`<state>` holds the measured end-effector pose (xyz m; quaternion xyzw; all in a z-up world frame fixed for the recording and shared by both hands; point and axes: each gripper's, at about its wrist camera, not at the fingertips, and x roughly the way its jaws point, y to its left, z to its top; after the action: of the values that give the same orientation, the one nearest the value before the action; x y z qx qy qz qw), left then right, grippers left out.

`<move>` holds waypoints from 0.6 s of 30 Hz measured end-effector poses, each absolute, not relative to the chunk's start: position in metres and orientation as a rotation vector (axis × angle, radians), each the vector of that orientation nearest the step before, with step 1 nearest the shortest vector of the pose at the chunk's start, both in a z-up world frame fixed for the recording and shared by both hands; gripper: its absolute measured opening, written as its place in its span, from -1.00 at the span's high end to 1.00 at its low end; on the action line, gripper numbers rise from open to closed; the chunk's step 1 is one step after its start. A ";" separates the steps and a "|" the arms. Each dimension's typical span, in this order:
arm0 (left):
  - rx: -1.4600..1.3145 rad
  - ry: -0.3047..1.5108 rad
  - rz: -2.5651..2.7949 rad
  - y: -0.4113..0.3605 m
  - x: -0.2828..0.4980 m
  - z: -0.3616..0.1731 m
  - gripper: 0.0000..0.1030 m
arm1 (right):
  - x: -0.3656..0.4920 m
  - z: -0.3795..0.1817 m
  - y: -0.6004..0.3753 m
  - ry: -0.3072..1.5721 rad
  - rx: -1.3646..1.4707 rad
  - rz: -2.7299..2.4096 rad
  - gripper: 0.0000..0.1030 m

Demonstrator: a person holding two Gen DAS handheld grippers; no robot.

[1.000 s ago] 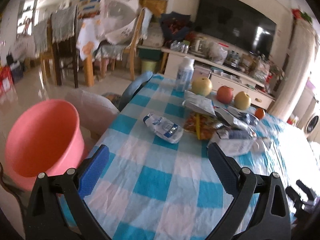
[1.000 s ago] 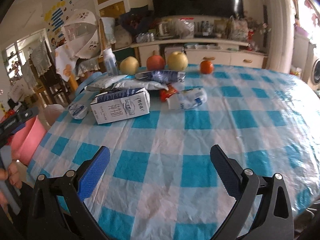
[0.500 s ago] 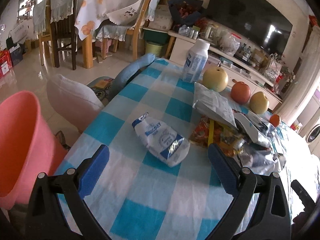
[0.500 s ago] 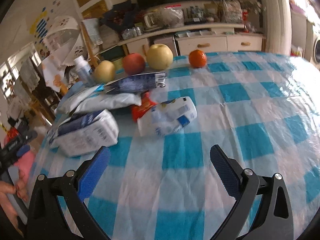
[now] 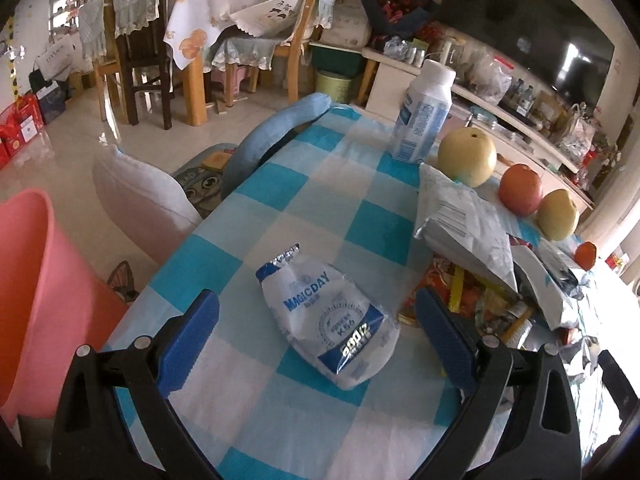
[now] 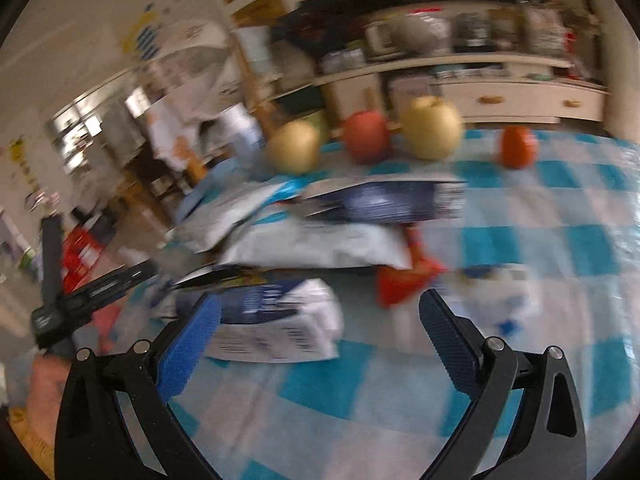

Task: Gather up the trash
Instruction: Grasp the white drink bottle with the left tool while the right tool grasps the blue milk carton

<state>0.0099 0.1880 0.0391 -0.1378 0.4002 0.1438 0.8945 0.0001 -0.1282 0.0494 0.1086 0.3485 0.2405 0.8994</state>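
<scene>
On the blue-and-white checked tablecloth [image 5: 320, 184], a crumpled white-and-blue pouch printed "MAGICDAY" [image 5: 332, 316] lies flat between the spread blue pads of the left gripper [image 5: 316, 340], whose jaws stand wide apart and hold nothing. The pouch sits closer to the right-side pad, not touching either as far as the left wrist view shows. Off the table's left edge stands a pink bucket [image 5: 36, 280], beside a white cushion [image 5: 144, 204]. Further along the cloth, a white plastic bottle with a blue label [image 5: 424, 116] stands upright near a yellow pear [image 5: 467, 156], a red apple [image 5: 521, 189], a second pear [image 5: 557, 214] and a small orange fruit [image 5: 585, 255] set in a row. A heap of wrappers [image 5: 472, 240], silver, white and red-orange, lies between the fruit and the gripper.

The right wrist view is blurred. The right gripper [image 6: 320, 336] is likewise open and empty, its pads hanging over a squashed white-and-blue carton [image 6: 280, 324] that lies just ahead of the left-side pad. Behind it are a long white packet [image 6: 320, 246], a dark blue packet [image 6: 384, 200], a red wrapper [image 6: 404, 280] and a blurred white pouch [image 6: 496, 296] to the right.
</scene>
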 end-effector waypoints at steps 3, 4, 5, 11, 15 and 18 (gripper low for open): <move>-0.269 0.849 0.310 0.186 0.014 0.035 -0.90 | 0.007 0.041 -0.111 0.762 0.204 0.576 -0.90; -0.259 0.855 0.318 0.186 0.016 0.034 -0.90 | 0.009 0.039 -0.106 0.779 0.202 0.602 -0.90; -0.258 0.856 0.321 0.187 0.016 0.032 -0.89 | 0.009 0.035 -0.101 0.802 0.200 0.632 -0.90; -0.271 0.885 0.336 0.195 0.019 0.027 -0.88 | -0.029 0.036 -0.081 0.882 0.165 0.826 -0.89; -0.269 0.904 0.326 0.193 0.021 0.024 -0.89 | -0.073 0.035 -0.072 0.928 0.120 0.995 -0.89; -0.242 0.915 0.331 0.189 0.024 0.022 -0.89 | -0.092 0.044 -0.070 0.857 0.018 0.988 -0.89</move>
<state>0.0240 0.1889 0.0217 -0.1162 0.4384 0.1587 0.8770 -0.0919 -0.0703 0.0438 0.0082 0.3986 0.4596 0.7936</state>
